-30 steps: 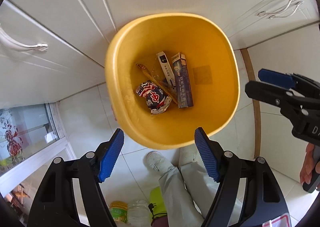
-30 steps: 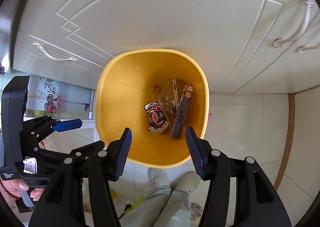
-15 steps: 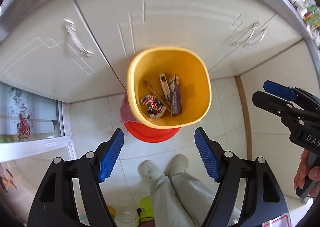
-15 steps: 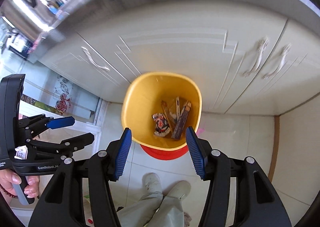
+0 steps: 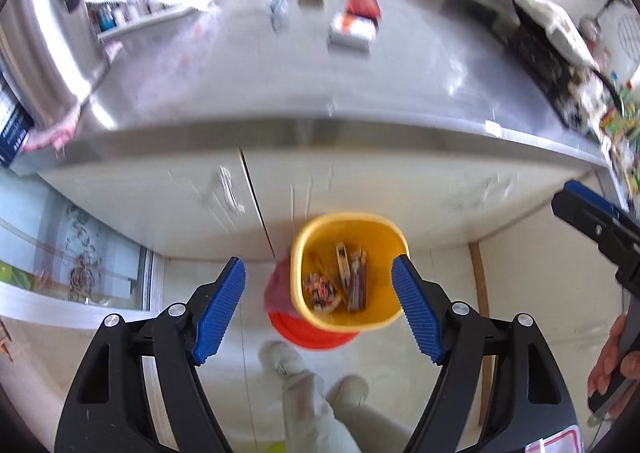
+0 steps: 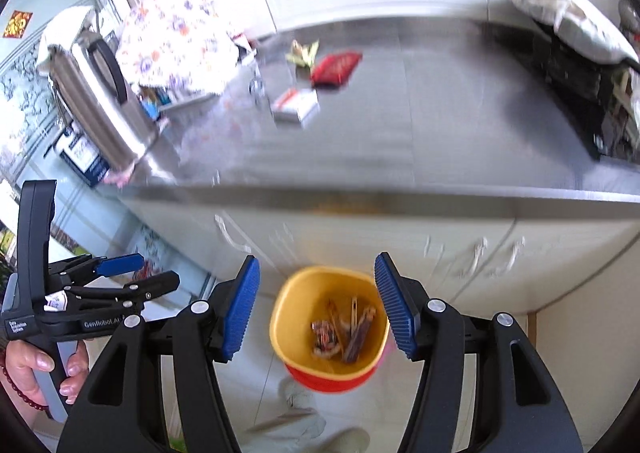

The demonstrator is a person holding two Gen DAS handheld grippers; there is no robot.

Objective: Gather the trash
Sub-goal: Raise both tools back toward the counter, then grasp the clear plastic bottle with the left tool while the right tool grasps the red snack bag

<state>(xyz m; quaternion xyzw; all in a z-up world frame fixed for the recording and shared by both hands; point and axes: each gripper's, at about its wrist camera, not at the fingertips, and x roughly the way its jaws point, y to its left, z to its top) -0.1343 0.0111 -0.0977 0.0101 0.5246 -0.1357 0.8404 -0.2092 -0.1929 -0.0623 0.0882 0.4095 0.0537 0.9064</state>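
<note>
Both claws, the left gripper (image 5: 318,307) and right gripper (image 6: 316,307), hang empty above the floor, their jaws opening. The yellow bin (image 6: 288,337) below already holds several wrappers. Left on the steel counter (image 6: 440,133), toward its back edge: a white carton (image 6: 296,105), red packet (image 6: 336,67), yellow wrapper (image 6: 302,51).

Yellow bin (image 5: 384,317) holding wrappers (image 5: 320,291)

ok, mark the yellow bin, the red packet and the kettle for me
yellow bin (image 5: 390,305): left wrist view, bare inner wall.
red packet (image 6: 335,67): right wrist view, middle of its face.
kettle (image 6: 94,113): right wrist view, steel body.
</note>
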